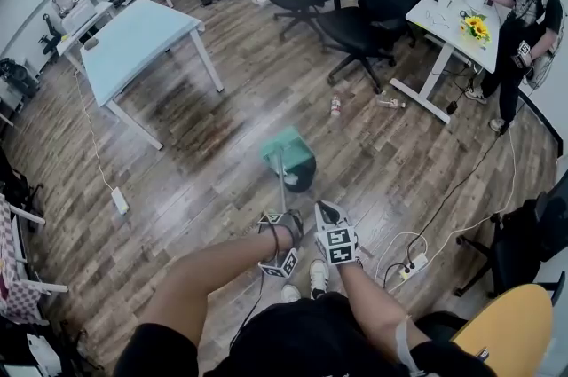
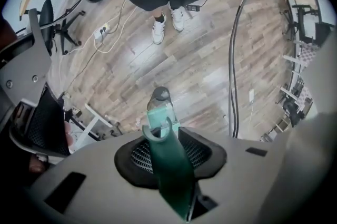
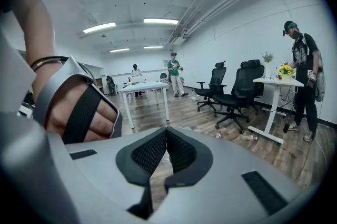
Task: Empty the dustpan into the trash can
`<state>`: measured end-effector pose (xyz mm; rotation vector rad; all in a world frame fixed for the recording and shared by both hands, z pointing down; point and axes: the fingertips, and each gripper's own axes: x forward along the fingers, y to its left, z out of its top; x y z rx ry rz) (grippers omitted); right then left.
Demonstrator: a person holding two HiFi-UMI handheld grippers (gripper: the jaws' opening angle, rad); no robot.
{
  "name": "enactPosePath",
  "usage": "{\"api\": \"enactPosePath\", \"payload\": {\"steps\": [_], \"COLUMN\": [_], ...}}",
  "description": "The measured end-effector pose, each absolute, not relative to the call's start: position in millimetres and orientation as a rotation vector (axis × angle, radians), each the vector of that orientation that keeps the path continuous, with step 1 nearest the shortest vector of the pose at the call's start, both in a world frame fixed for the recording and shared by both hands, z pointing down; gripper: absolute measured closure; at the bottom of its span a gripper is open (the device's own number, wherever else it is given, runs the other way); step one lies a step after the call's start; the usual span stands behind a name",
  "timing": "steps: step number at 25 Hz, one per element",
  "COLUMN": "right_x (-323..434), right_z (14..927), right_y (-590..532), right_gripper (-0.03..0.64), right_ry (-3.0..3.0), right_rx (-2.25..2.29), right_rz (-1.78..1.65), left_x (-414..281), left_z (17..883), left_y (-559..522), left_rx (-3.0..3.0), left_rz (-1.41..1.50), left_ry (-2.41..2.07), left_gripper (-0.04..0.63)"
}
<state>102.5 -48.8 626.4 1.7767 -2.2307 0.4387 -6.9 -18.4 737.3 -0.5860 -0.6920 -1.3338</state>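
The green dustpan (image 1: 286,149) is tipped over the dark trash can (image 1: 302,178), out on the wood floor (image 1: 204,136) in front of the person. The left gripper (image 1: 282,226) is clamped on the dustpan's long thin handle (image 1: 282,193), near its top end. The right gripper (image 1: 326,208) is just beside it, squeezed closed with nothing in it. I think the dustpan is light and made of stiff plastic, so it should not bend or break easily. But the handle is smooth and skinny, so it could twist or slip in the grip when the pan tips. The best place to hold it looks like up high on the handle, where the left gripper has it. The head view shows the pan and the can together, but the grip is tiny there. The left gripper view looks down the handle. It shows the handle sitting tight between the black pads (image 2: 138,155), its hook end poking out, the pan and can below, and the person's shoes (image 2: 166,20). The right gripper view shows none of that. It only shows its own pads touching, plus chairs (image 3: 231,86) and a desk (image 3: 276,81) with yellow flowers (image 3: 286,70) across the room.
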Motion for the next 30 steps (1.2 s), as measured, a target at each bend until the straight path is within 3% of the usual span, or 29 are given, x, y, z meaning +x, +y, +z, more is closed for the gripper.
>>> {"api": "enactPosePath", "payload": {"steps": [30], "right_x": [101], "right_z": [632], "right_y": [-54], "right_gripper": [0.592], "right_ry": [-2.236], "right_rx": [1.771], "right_rz": [0.45], "left_x": [-6], "left_z": [742], "left_y": [-30], "left_rx": [-0.603], "left_rz": [-1.332], "left_ry": [-0.646], "left_gripper": [0.479]}}
